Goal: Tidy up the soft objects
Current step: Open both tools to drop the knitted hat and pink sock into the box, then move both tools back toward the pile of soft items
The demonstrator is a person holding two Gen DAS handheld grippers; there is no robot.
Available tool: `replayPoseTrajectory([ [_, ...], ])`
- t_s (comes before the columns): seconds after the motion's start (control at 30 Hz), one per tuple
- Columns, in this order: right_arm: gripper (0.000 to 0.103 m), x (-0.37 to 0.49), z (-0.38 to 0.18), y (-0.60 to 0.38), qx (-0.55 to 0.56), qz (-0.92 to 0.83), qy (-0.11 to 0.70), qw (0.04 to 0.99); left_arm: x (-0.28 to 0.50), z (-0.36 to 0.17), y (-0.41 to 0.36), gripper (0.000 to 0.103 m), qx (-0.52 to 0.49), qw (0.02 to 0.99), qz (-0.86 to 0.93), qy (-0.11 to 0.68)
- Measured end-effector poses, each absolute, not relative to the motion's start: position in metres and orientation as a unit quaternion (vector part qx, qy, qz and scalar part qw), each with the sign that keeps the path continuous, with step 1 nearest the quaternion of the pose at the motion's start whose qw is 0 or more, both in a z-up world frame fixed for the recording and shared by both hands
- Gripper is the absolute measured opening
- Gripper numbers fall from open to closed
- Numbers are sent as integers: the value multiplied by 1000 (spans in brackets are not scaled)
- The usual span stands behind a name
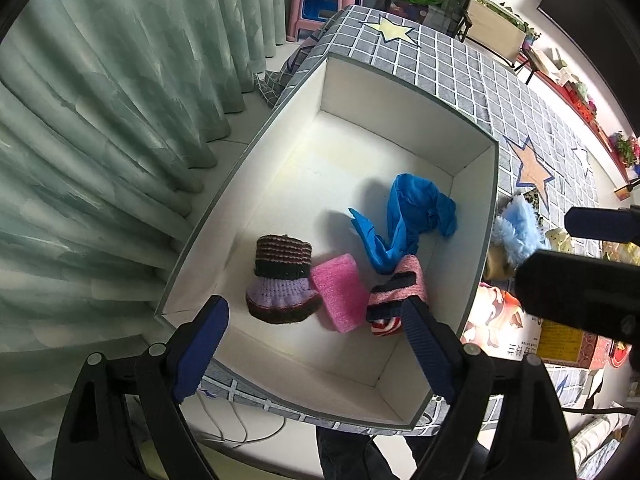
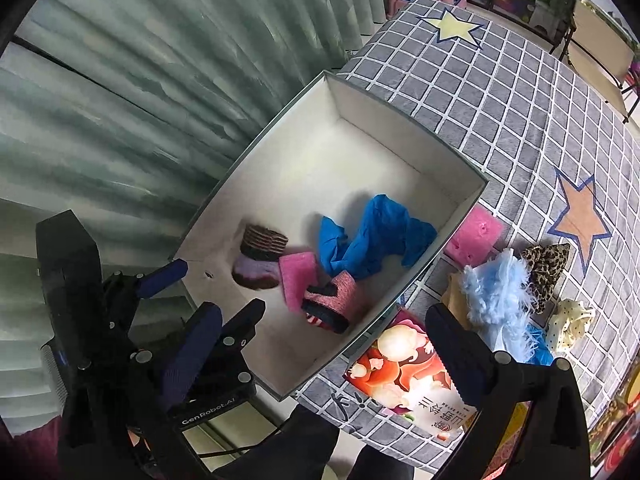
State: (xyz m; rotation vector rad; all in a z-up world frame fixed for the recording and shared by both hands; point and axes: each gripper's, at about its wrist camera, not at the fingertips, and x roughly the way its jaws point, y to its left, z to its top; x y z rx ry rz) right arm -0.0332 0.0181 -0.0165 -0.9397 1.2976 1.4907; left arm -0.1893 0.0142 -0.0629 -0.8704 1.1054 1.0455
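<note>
A white open box (image 1: 486,216) (image 2: 460,196) stands on the grey checked cloth. In it lie a striped knitted bootie (image 1: 282,280) (image 2: 260,258), a pink sponge (image 1: 340,296) (image 2: 298,280), a pink-and-navy sock (image 1: 394,296) (image 2: 334,300) and a crumpled blue cloth (image 1: 404,224) (image 2: 376,236). My left gripper (image 1: 316,344) (image 2: 176,292) is open and empty above the box's near end. My right gripper (image 2: 324,348) is open and empty over the box's near right corner. Outside the box lie a second pink sponge (image 2: 474,240), a fluffy light-blue piece (image 2: 500,300) (image 1: 516,232), a leopard-print scrunchie (image 2: 546,268) and a cream dotted one (image 2: 568,322).
A colourful printed packet (image 2: 404,372) lies by the box's right wall. Green curtains (image 1: 100,140) hang along the left. A pink stool (image 1: 326,0) and shelves stand beyond the table's far end. White cables (image 1: 236,428) run under the table's near edge.
</note>
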Motion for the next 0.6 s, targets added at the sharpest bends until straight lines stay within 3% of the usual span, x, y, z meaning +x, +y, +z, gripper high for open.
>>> replayPoseTrajectory([
  [0.6, 103, -26, -6, 9, -367, 607, 527, 467, -182, -52, 8, 90, -370, 642, 462, 487],
])
